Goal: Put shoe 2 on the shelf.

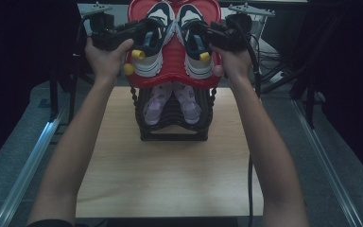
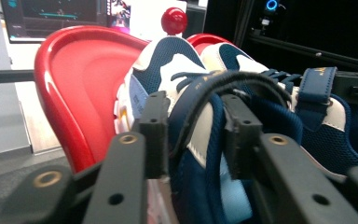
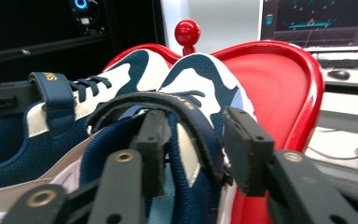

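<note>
Both sneakers lie toe-forward on the red tray [image 1: 170,52]. Left gripper [image 1: 142,34] straddles the left sneaker [image 1: 153,38] collar, jaws released; right gripper [image 1: 207,34] likewise on the right sneaker [image 1: 194,38].

A pair of navy and white sneakers sits side by side on the red top tray [image 1: 172,52] of a shoe rack, toes pointing away and slightly raised. The left sneaker [image 1: 152,40] and the right sneaker [image 1: 194,40] each have white soles, dark laces and a navy strap [image 2: 223,86] arching loosely over the tongue.
</note>
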Tool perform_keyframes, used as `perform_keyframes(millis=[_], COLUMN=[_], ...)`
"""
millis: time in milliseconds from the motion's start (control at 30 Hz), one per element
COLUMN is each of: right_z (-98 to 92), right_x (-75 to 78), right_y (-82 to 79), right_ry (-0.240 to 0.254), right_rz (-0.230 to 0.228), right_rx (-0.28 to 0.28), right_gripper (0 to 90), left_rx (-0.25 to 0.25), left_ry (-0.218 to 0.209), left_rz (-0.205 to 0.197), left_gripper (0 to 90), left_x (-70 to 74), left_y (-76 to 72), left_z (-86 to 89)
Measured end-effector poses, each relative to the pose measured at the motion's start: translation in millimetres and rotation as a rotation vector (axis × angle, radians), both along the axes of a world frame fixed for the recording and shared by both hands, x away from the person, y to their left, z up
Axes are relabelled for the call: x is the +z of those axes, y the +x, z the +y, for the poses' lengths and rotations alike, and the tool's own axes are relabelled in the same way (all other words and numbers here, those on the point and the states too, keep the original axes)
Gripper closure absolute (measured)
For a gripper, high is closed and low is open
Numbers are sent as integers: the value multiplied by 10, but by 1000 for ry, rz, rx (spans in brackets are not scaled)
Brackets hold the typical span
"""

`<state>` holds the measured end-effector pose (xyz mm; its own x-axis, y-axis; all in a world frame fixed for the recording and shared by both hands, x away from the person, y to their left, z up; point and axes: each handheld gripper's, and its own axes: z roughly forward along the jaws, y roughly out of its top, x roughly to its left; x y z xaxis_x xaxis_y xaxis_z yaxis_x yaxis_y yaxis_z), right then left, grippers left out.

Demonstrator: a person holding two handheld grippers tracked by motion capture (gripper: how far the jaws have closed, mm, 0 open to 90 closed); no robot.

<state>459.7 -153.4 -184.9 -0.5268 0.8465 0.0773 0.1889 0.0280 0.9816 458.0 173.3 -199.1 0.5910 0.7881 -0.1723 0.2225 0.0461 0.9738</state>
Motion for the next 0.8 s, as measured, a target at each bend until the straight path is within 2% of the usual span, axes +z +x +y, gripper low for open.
perform_keyframes(millis=[100,200,400,500,567,800], right_z=[-20,-53,-129,-173,-200,-268], right_x=[-5,-10,25,33,25,-46], right_y=[7,2,-75,-115,-129,-157], right_ry=[-5,20,73,90,102,148], right_rz=[-4,-6,-8,-13,-9,-19], right_rx=[-3,21,54,66,77,100], right_gripper=[488,447,389,386,385,384], left_rx=[-14,-23,-47,-59,-60,-42], left_ry=[-18,-30,-62,-70,-60,-64], left_rz=[23,33,25,15,15,5], left_gripper=[580,544,450,426,418,402], left_x=[0,3,30,54,59,55], left_y=[12,17,-21,-59,-83,-184], left_z=[9,19,27,33,41,139])
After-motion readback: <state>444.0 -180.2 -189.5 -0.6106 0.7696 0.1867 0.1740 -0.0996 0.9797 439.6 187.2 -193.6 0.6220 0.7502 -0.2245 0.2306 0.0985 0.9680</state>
